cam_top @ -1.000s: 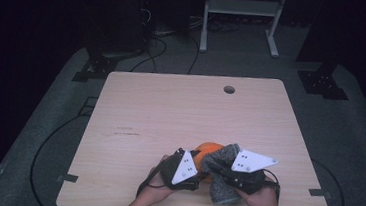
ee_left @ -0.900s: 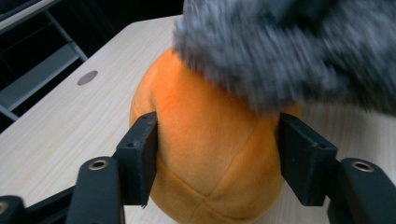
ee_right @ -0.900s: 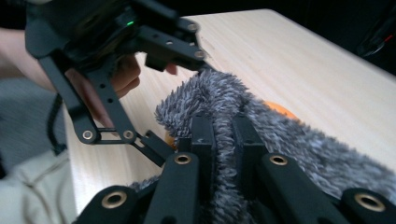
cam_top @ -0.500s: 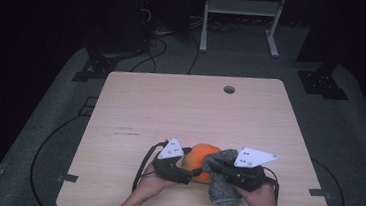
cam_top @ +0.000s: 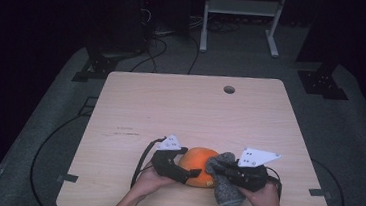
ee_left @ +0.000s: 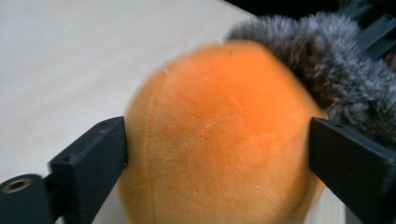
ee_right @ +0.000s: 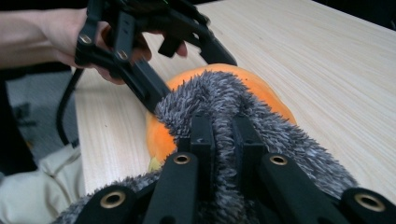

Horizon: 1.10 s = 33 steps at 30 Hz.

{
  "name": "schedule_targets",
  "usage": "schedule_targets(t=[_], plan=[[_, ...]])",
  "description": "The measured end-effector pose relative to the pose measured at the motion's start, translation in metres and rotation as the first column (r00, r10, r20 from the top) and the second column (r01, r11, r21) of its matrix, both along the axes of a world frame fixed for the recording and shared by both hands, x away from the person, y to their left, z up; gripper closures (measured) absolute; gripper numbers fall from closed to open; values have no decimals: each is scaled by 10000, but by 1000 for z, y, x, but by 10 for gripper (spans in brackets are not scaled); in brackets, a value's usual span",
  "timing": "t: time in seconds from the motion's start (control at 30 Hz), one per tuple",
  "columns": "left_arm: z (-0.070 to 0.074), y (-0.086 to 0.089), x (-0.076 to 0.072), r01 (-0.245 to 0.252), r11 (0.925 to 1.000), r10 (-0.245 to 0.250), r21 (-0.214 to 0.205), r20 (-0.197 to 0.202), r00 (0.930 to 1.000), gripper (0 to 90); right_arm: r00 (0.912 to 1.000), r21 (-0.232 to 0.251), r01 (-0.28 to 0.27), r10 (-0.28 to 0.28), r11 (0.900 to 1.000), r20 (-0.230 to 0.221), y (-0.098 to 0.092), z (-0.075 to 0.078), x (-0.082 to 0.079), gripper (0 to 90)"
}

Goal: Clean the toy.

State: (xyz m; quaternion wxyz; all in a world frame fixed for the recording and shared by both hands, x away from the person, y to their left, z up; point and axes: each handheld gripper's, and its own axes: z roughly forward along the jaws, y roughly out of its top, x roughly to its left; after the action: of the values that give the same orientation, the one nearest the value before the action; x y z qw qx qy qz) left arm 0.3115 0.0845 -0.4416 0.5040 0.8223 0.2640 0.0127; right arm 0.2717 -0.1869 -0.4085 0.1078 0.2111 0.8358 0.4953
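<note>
Half done at best: right gripper (ee_right: 223, 140) fingers pinch the fuzzy grey sock (ee_right: 261, 116) partly over the round orange plush ball (ee_left: 219, 140), while left gripper (ee_left: 217, 154) fingers, just opening, stand spread around the ball.

your left gripper (cam_top: 191, 173) is spreading its jaws wide; your right gripper (cam_top: 216, 170) is staying clamped, both hands low.

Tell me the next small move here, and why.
Probably draw the left gripper back off the orange plush ball. Its jaws have just been opening and now stand either side of the ball. The right gripper is clamped on the grey furry sock draped over it.
</note>
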Motion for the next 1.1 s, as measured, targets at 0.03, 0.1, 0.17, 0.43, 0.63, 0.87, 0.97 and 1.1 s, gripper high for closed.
schedule_targets(t=[0.03, 0.1, 0.17, 0.43, 0.63, 0.87, 0.97, 1.1], plan=[[0, 1, -2, -72, 10000, 72, -33, 273, 9996, 145, 10000, -166, 62, -61, 9998, 70, 2, 0, 0, 808], [5, 1, -8, -220, 9997, 228, -96, 1032, 9944, 301, 9992, -10, 391, -391, 9992, -88, -3, 1, 4, 809], [8, -1, -12, -509, 9985, 537, -218, 1634, 9851, 350, 9977, 166, 674, -674, 9976, -6, -5, 4, 4, 810], [7, -8, -24, -1165, 9905, 905, 726, 2925, 9520, 286, 9976, -138, 664, -661, 9977, 201, -1, -5, 5, 809], [3, 7, -16, -844, 9954, 741, 447, 1955, 9779, 180, 9831, -142, 1595, -1602, 9871, -884, -19, -20, 21, 810], [2, 10, -4, -656, 9976, 617, 214, 1463, 9873, 176, 9911, -140, 1107, -1114, 9938, -723, -14, -20, 19, 809], [0, 12, -6, -672, 9966, 589, 470, 1591, 9855, 210, 9838, -280, 1409, -1431, 9896, -1081, -18, -24, 23, 809], [-1, 12, -9, -766, 9948, 637, 677, 1750, 9825, 250, 9777, 2, 1649, -1634, 9863, -1321, -24, -21, 23, 808]])
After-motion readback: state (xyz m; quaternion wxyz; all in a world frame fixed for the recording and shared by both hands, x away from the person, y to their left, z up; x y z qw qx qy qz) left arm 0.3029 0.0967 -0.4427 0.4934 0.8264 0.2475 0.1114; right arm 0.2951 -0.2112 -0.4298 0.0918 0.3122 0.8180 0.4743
